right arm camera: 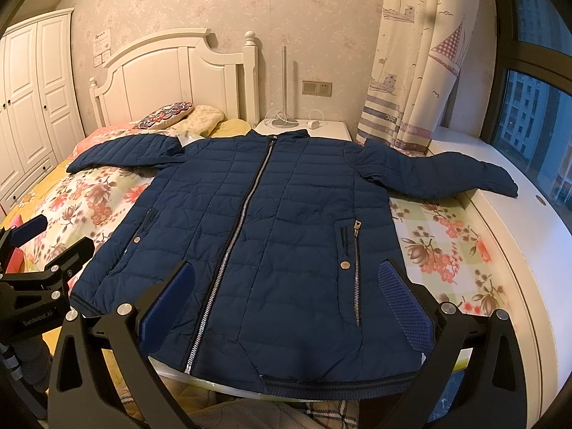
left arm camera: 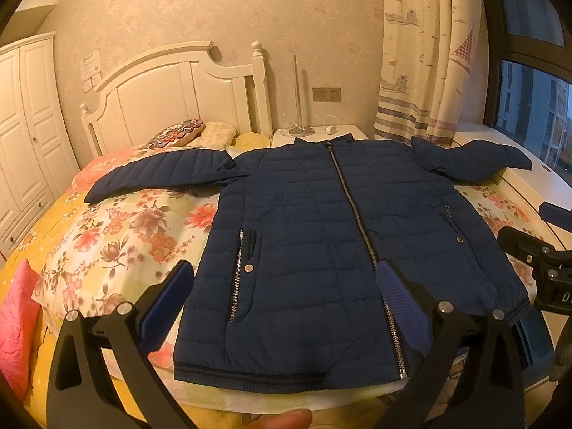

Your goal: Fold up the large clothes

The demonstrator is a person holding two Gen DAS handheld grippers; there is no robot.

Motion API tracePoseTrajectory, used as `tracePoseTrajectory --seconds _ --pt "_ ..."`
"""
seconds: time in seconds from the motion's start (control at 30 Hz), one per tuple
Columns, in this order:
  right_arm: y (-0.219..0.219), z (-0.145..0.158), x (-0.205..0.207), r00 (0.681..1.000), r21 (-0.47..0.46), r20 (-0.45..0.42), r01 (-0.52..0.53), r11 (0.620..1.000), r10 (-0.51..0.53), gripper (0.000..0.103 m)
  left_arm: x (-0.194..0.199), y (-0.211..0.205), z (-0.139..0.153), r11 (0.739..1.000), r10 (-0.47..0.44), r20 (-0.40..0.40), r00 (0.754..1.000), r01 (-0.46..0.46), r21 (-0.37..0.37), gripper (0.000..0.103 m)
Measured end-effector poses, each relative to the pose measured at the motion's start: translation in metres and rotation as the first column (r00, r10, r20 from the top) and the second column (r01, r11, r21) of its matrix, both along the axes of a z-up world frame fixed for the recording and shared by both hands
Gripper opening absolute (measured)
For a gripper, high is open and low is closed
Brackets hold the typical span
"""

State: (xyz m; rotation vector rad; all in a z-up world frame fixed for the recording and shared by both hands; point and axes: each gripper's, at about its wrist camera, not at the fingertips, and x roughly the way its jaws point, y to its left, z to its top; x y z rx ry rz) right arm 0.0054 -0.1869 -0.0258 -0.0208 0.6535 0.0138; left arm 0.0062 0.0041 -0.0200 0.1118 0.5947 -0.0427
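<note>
Jacket [left arm camera: 314, 221], zipped, lies front-up and flat on the floral bedspread [left arm camera: 118, 228] with sleeves spread, ready for folding, we judge. From the left wrist, our left gripper [left arm camera: 282, 286] hovers over its hem, jaws spread, empty. From the right wrist, our right gripper [right arm camera: 286, 282] likewise hangs released above the hem.

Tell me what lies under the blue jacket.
The blue jacket lies flat, zipped, on a floral quilt that shows around it. One sleeve tip rests on a white ledge. Whatever lies directly beneath the jacket's body is covered.
</note>
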Motion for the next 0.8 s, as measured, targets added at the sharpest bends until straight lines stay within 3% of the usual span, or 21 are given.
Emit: tracePoseTrajectory --seconds 0.47,0.57,0.7,0.8 --pt "0.003 -0.011 0.009 0.999 0.019 -0.036 0.0 1.0 0.001 0.099 0.012 -0.004 -0.009 1.0 -0.008 -0.045 0.999 0.008 0.003 0.101" --pt "-0.004 -0.016 0.016 0.999 0.038 -0.036 -0.006 0.999 0.008 0.099 0.02 -0.003 -0.015 0.997 -0.056 -0.037 0.998 0.054 -0.057 0.101" --pt "-0.031 -0.04 0.038 0.997 0.123 -0.074 -0.002 0.992 0.011 0.099 0.057 -0.001 -0.039 0.983 -0.123 -0.095 0.988 0.108 -0.151 0.101" --pt "-0.065 -0.062 0.06 0.989 0.178 -0.137 0.076 0.981 -0.052 0.099 0.114 -0.002 -0.066 0.987 -0.137 -0.199 0.97 0.116 -0.114 0.101"
